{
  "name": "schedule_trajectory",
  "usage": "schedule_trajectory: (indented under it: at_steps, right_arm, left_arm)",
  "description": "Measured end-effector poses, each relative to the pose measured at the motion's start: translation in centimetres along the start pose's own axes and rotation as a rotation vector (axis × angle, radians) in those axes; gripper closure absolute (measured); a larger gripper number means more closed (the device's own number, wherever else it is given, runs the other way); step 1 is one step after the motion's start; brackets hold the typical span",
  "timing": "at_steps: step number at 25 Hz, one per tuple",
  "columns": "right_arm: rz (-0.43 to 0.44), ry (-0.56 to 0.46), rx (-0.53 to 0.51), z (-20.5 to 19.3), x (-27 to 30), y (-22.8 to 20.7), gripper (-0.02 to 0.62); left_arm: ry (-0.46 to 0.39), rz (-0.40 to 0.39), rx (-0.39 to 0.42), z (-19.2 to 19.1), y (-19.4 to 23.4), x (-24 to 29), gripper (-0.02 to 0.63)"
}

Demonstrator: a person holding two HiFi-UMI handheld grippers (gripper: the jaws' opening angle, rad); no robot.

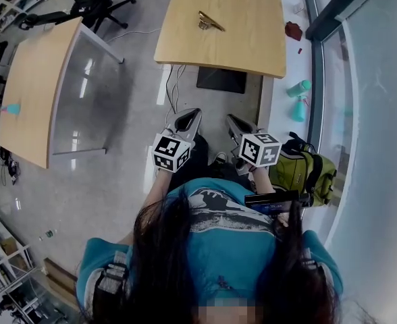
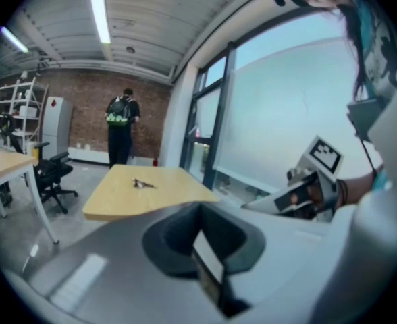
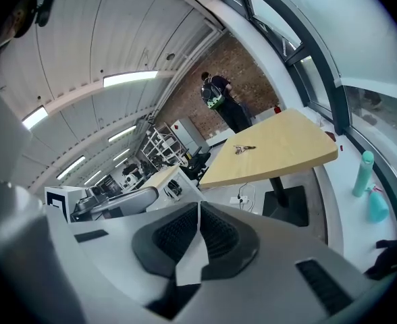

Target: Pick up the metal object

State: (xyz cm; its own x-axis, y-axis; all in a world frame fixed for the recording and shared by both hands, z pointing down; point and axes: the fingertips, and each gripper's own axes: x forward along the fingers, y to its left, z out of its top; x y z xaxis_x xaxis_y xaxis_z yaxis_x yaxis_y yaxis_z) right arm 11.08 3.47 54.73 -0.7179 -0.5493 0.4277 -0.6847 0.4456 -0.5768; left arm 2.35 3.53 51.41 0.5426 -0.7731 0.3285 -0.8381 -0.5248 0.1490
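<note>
The metal object (image 1: 210, 21), a small brass-coloured piece, lies on the far half of a light wooden table (image 1: 252, 49) ahead of me. It also shows small in the left gripper view (image 2: 142, 183) and the right gripper view (image 3: 244, 150). My left gripper (image 1: 194, 112) and right gripper (image 1: 230, 118) are held close to the person's body, side by side, well short of the table. Both point toward the table. Each has its jaws shut with nothing between them (image 2: 200, 208) (image 3: 198, 205).
A second wooden table (image 1: 36, 86) stands at the left with an office chair (image 1: 94, 2) beyond it. A green backpack (image 1: 306, 171) and teal bottles (image 1: 298, 98) sit by the glass wall at the right. A person (image 2: 121, 130) stands far off by the brick wall.
</note>
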Motion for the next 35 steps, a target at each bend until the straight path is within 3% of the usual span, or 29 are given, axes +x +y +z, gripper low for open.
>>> schedule_trajectory:
  at_steps: [8,17,22,28,35]
  right_arm:
    - [-0.037,0.015,0.022,2.2,3.6,-2.1,0.575]
    - [-0.076,-0.004,0.019,10.0,12.1,-4.3,0.575]
    - [-0.096,-0.003,0.030,14.4,17.4,-4.9,0.575]
    - [-0.149,-0.019,0.049,17.9,21.8,-6.0,0.575]
    - [-0.263,-0.043,0.120,19.9,22.1,-9.5,0.575]
  left_arm:
    - [0.018,-0.032,-0.047,0.4,4.3,4.2,0.604]
    - [0.039,-0.133,-0.058,4.1,12.9,11.8,0.600]
    - [0.045,-0.183,-0.108,6.0,18.1,14.9,0.558]
    - [0.122,-0.244,-0.189,5.6,24.2,20.0,0.507]
    - [0.237,-0.274,-0.289,4.2,29.1,27.8,0.483]
